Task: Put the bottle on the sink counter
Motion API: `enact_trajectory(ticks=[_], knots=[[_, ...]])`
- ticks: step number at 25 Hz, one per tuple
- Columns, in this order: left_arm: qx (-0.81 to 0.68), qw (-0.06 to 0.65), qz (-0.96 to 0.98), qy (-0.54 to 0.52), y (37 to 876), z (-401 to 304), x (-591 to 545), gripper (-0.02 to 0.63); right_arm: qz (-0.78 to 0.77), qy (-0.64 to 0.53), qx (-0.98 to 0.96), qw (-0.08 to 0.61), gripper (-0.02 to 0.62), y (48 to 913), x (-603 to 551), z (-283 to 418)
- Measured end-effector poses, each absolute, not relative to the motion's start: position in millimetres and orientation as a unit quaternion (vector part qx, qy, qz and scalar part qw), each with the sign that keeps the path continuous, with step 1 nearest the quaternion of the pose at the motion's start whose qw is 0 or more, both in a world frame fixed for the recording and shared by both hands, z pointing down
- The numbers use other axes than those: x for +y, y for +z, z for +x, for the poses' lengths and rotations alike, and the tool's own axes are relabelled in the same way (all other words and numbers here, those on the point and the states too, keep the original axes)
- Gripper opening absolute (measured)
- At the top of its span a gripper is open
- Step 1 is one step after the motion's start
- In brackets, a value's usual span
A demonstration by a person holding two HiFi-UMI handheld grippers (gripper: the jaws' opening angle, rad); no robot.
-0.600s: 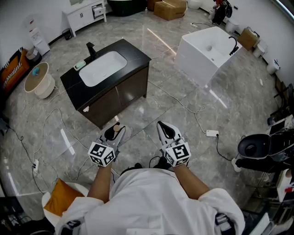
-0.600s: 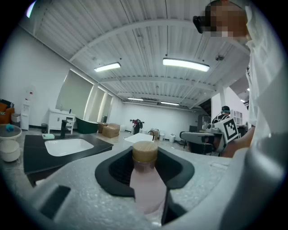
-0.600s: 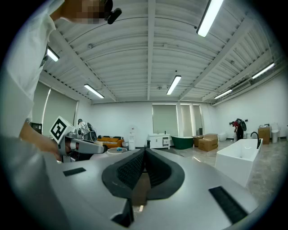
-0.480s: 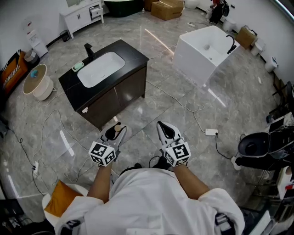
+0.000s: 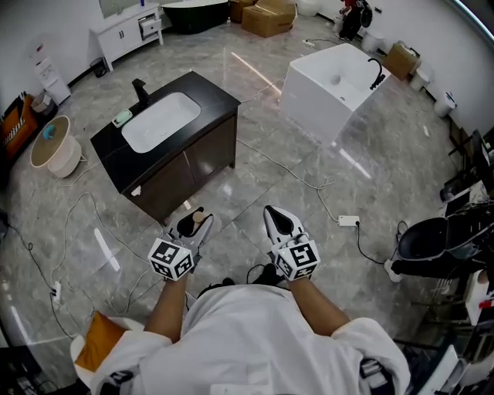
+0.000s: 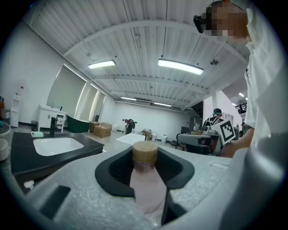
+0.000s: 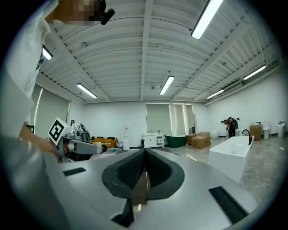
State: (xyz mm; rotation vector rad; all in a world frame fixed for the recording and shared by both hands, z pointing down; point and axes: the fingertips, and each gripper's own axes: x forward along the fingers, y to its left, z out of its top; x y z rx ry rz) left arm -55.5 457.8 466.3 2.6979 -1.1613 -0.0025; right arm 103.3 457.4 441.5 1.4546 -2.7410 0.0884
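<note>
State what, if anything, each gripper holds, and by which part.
Left gripper clamps the pale pink wooden-capped bottle by its body; right gripper is shut, empty.

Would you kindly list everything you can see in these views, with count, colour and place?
sink counter: one, black with a white basin, on the floor ahead-left
tap: one, black, at the counter's back edge
small pad: one, green, on the counter beside the tap
tub: one, white, on the floor ahead-right
cardboard boxes: at least two, brown, far end
cabinet: one, white, far-left wall
round container: one, cream, left of the counter
cables: several, pale, across the floor
chair: one, black, right edge
bottle: one, pink with tan cap, between the left gripper's jaws
left gripper: closed on the bottle
right gripper: jaws together, empty
</note>
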Motion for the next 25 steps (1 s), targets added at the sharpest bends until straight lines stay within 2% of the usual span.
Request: enact_trajectory(ticks=[25], knots=[[-0.395,0.123,0.910,-0.020,478.7,-76.2,418.1,0.140,0.482,0.050,-0.875,-0.001,0.015,446.5,412.9,111.2]])
